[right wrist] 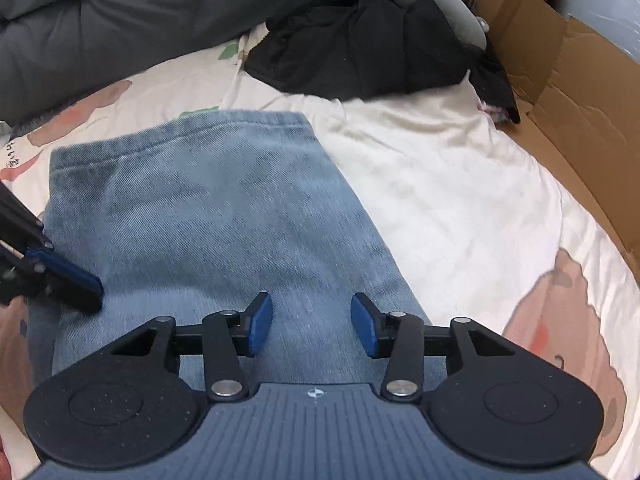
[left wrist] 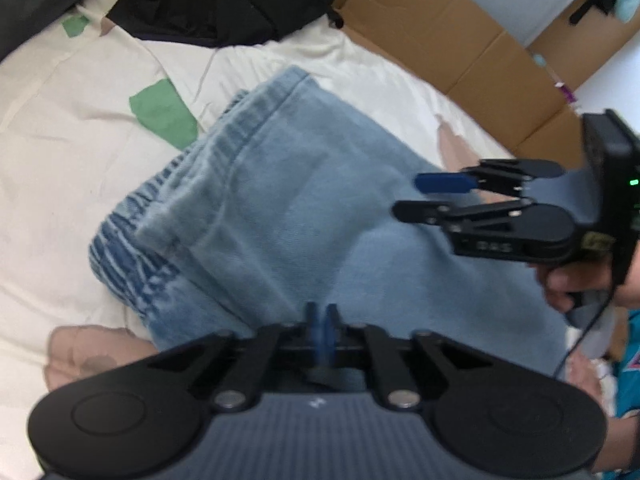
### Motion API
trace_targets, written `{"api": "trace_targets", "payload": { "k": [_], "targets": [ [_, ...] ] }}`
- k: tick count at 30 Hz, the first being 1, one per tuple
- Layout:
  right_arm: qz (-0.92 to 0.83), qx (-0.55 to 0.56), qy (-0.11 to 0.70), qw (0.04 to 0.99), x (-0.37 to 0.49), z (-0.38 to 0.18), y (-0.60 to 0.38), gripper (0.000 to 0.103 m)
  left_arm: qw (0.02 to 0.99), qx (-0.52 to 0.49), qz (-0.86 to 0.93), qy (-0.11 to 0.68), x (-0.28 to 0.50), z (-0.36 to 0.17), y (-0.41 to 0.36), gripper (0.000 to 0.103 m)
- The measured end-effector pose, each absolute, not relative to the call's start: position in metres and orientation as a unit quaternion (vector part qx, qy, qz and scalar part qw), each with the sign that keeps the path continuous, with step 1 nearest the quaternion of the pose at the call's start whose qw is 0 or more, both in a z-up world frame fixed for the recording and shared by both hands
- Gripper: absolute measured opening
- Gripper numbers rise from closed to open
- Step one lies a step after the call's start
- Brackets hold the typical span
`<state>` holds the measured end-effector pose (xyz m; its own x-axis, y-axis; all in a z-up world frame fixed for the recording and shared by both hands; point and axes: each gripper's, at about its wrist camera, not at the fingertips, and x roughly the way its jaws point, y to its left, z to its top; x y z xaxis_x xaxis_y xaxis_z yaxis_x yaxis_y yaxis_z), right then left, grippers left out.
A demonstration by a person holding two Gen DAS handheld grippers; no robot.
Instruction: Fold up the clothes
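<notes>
From my left wrist, my left gripper [left wrist: 321,312] has its fingers pressed together with nothing between them, above the folded jeans [left wrist: 280,208] lying on the bed [left wrist: 80,152]. From my right wrist, my right gripper [right wrist: 312,326] hangs over the jeans [right wrist: 208,216], fingers apart and empty, near the cardboard box [right wrist: 580,120] along the bed's far edge.

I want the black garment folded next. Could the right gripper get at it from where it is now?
Probably yes: the right gripper is open and empty over the jeans, and only bare sheet lies between it and the black garment.
</notes>
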<state>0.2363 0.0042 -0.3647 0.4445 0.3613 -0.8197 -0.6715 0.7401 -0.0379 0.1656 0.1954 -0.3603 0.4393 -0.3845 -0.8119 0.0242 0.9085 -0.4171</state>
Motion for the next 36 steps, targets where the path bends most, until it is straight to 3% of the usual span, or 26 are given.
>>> {"api": "trace_targets", "payload": {
  "k": [5, 9, 17, 22, 36],
  "targets": [
    [0.308, -0.178, 0.425, 0.832, 0.231, -0.364, -0.009, 0.051, 0.828, -0.187, -0.126, 0.514, 0.163, -0.351, 0.199, 0.003],
    [0.302, -0.187, 0.430, 0.830, 0.224, -0.362, -0.026, 0.051, 0.830, -0.194, -0.140, 0.504, 0.158, -0.340, 0.196, 0.017],
    [0.267, -0.179, 0.456, 0.830, 0.209, -0.365, -0.062, 0.050, 0.810, -0.204, -0.164, 0.525, 0.159, -0.362, 0.178, 0.016],
    [0.228, -0.150, 0.484, 0.832, 0.205, -0.363, -0.088, 0.049, 0.802, -0.189, -0.159, 0.544, 0.164, -0.362, 0.178, 0.008],
    [0.106, -0.135, 0.490, 0.855, 0.157, -0.330, -0.179, 0.047, 0.808, -0.168, -0.170, 0.539, 0.163, -0.330, 0.163, 0.014]
  ]
}}
